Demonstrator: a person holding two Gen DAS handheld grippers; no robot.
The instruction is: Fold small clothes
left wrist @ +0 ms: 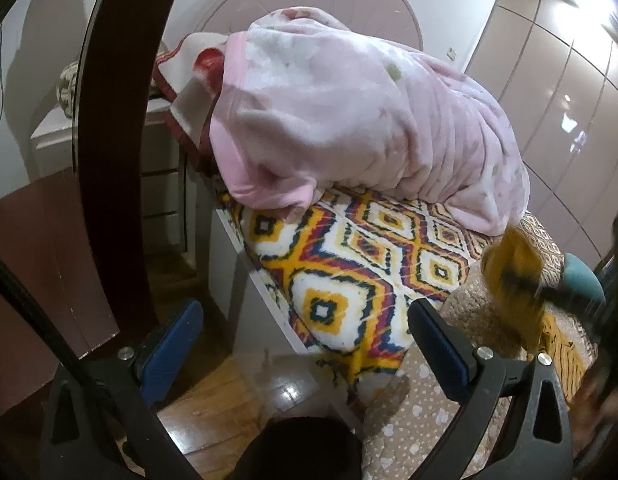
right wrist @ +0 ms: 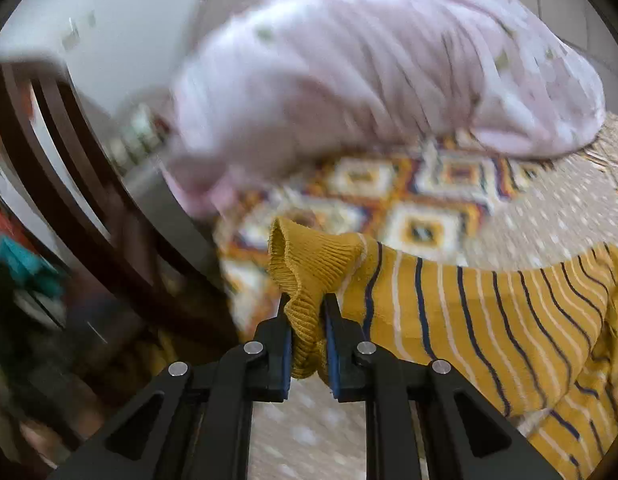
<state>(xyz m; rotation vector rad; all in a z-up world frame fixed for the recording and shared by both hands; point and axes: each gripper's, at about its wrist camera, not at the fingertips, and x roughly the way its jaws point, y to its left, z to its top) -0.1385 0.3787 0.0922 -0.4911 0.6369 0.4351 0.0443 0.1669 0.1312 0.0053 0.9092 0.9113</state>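
Mustard ribbed knit fills the gap between the blue pads of the right gripper (right wrist: 307, 312), which is clenched on the cuff of the striped garment (right wrist: 489, 320). From that pinch the cloth runs off to the right, yellow with thin navy and white stripes, and is cut off by the lens edge, so its full shape cannot be made out. Under it lies a beige dotted quilt (right wrist: 549, 216). Most of the right wrist view is smeared with motion blur; the chair back (right wrist: 69, 184) at the left is only dark curved bars.

The left gripper (left wrist: 305, 332) is released, its fingers spread wide and holding nothing, above the corner of the diamond-patterned blanket (left wrist: 349, 264) and the wooden floor (left wrist: 213, 404). In that view the garment shows only as a blurred yellow shape at the right, near the right finger but not touching it. A heaped pink blanket (left wrist: 349, 120) covers the far end of the bed and hides whatever is beneath it.
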